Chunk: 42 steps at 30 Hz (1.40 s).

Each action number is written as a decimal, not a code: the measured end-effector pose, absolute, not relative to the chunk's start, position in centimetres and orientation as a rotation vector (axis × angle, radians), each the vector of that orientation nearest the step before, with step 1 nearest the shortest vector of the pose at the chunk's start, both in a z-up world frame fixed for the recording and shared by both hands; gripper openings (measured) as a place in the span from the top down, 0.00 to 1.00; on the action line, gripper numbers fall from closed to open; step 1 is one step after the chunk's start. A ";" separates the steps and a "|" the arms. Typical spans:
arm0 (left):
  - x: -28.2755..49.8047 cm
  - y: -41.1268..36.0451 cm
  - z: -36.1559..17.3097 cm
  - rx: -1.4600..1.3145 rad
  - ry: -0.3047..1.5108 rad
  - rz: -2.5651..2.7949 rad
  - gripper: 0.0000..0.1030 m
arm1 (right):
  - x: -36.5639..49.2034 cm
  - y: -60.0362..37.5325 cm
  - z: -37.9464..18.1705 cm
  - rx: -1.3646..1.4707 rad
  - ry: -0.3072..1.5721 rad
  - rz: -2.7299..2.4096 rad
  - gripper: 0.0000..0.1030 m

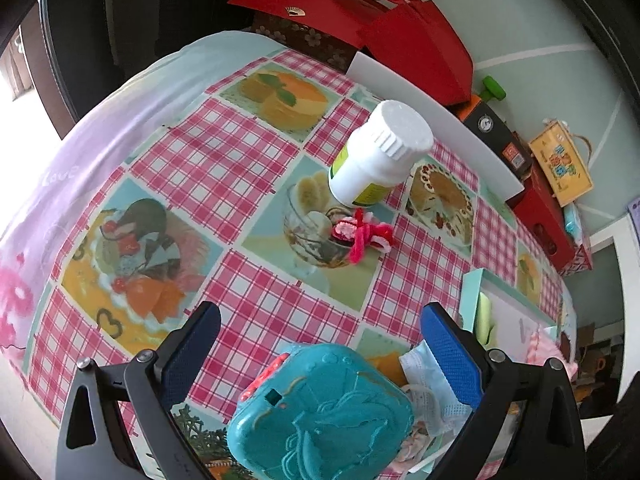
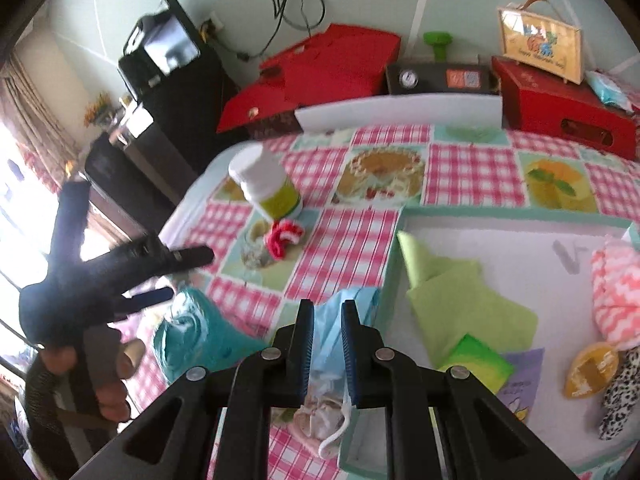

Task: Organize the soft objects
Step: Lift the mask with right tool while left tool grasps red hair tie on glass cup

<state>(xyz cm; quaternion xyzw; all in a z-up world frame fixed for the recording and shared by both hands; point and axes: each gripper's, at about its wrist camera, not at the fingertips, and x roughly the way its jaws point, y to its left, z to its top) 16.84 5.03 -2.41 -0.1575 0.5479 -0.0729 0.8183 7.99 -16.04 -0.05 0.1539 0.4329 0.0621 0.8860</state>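
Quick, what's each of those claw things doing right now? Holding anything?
Left gripper: open, holding nothing, above the teal toy case.
Right gripper: shut on the light blue face mask.

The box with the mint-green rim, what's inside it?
Inside the box lie a green cloth, a pink zigzag fabric, a yellow pouch and a spotted plush. Whatever lies under the cloth is hidden.

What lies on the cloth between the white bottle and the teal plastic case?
Between the white bottle and the teal plastic case lies a red and pink knitted piece; otherwise only checked tablecloth, shown in the left wrist view.
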 end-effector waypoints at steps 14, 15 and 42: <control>18.2 4.1 -2.8 -0.320 1.253 -0.221 0.03 | 9.0 -15.5 -1.8 0.282 0.980 0.140 0.60; 18.6 4.0 -2.8 -0.308 1.268 -0.232 0.03 | 9.1 -15.3 -2.0 0.269 0.988 0.138 0.60; 27.2 -6.2 -6.9 0.375 1.496 -0.393 0.11 | 11.1 -12.4 -5.4 0.225 1.116 0.231 0.58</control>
